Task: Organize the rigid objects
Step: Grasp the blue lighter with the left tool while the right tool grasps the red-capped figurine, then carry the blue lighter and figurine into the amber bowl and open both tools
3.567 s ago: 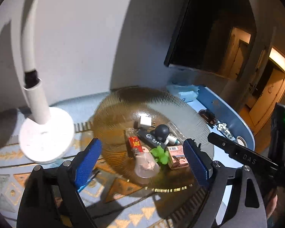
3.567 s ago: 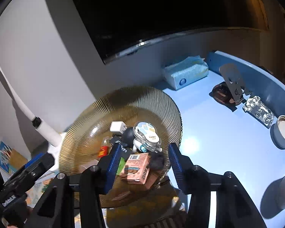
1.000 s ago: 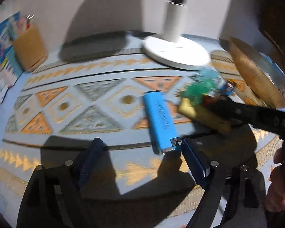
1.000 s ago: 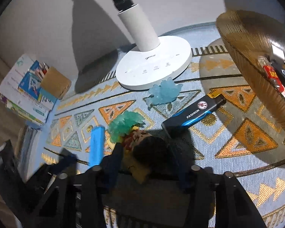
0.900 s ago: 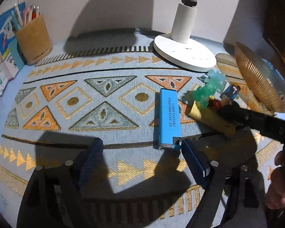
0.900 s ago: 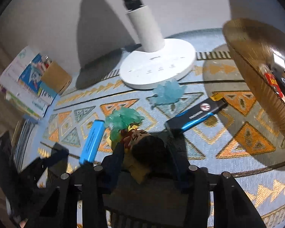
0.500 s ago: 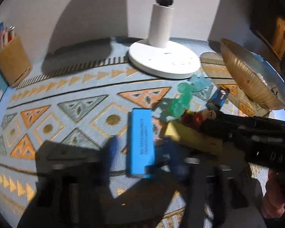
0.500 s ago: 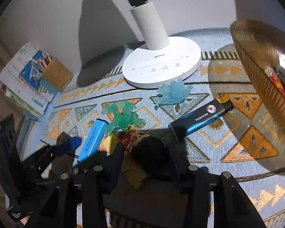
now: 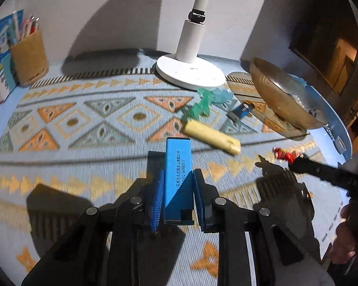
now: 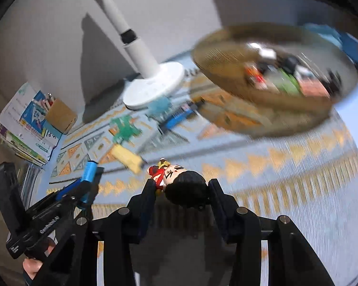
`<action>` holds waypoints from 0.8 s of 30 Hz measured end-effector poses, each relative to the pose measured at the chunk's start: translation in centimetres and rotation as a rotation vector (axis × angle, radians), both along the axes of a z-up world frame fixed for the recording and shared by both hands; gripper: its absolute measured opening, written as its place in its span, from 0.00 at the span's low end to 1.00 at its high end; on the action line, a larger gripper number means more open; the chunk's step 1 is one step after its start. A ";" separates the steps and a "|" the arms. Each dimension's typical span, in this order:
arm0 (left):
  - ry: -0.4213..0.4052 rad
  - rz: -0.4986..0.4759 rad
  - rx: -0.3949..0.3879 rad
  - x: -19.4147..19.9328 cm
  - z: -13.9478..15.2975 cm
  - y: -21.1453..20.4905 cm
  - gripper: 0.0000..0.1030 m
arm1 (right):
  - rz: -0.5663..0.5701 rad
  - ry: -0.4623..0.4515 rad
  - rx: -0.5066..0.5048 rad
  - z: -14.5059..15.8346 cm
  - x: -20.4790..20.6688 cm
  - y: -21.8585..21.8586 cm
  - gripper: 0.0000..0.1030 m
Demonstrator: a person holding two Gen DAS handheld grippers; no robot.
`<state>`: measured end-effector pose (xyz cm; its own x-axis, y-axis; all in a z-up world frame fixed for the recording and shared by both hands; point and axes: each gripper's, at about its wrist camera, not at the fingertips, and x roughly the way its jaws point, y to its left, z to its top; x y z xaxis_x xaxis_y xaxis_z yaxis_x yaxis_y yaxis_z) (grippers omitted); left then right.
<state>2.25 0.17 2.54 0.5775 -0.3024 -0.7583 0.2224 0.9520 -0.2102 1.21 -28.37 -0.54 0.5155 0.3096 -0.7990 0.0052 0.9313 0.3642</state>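
Observation:
My left gripper (image 9: 177, 190) is shut on a blue rectangular stick (image 9: 178, 166) with black print, held just above the patterned mat (image 9: 83, 128). It also shows in the right wrist view (image 10: 88, 174). My right gripper (image 10: 181, 190) is shut on a small figurine (image 10: 179, 181) with a black head and red body, lifted above the mat; it also shows in the left wrist view (image 9: 285, 155). A yellow block (image 9: 211, 137), a green toy (image 9: 198, 108), a pale blue toy (image 9: 220, 94) and a blue-black lighter (image 9: 241, 112) lie on the mat.
A ribbed amber glass bowl (image 10: 217, 64) holding several small items stands at the right. A white lamp base (image 9: 191, 71) stands at the back. A brown pencil cup (image 9: 29, 59) and books (image 10: 23, 128) are at the left.
My left gripper has closed on the blue stick and raised it. My right gripper has lifted the figurine off the yellow block and swung right toward the bowl.

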 end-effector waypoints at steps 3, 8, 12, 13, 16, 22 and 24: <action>0.011 0.010 0.010 -1.3 -0.5 -0.1 0.20 | 0.024 0.007 -0.058 -0.8 -1.5 1.0 0.43; 0.026 0.013 0.045 -2.3 -1.3 -0.2 0.21 | 0.109 -0.010 -0.120 -1.1 -3.8 2.8 0.43; 0.038 0.007 0.043 -2.2 -1.6 -0.2 0.21 | 0.170 -0.016 -0.122 -1.5 -4.9 2.8 0.47; 0.037 0.007 0.045 -2.1 -1.6 -0.3 0.23 | 0.175 -0.021 -0.131 -1.6 -4.9 2.8 0.48; 0.035 -0.014 0.041 -2.2 -1.6 -0.7 0.36 | 0.202 -0.020 -0.153 -1.6 -4.5 2.8 0.60; 0.015 -0.015 0.130 -2.1 -1.7 -2.3 0.40 | 0.244 -0.026 -0.222 -1.8 -3.0 3.8 0.63; 0.014 -0.007 0.128 -1.9 -1.7 -2.3 0.40 | 0.255 -0.034 -0.258 -2.0 -2.8 4.5 0.63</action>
<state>0.33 -2.14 0.89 0.5646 -0.2067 -0.7990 0.2269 0.9697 -0.0906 -1.57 -23.87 -2.49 0.4752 0.2226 -0.8513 -0.2476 0.9622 0.1134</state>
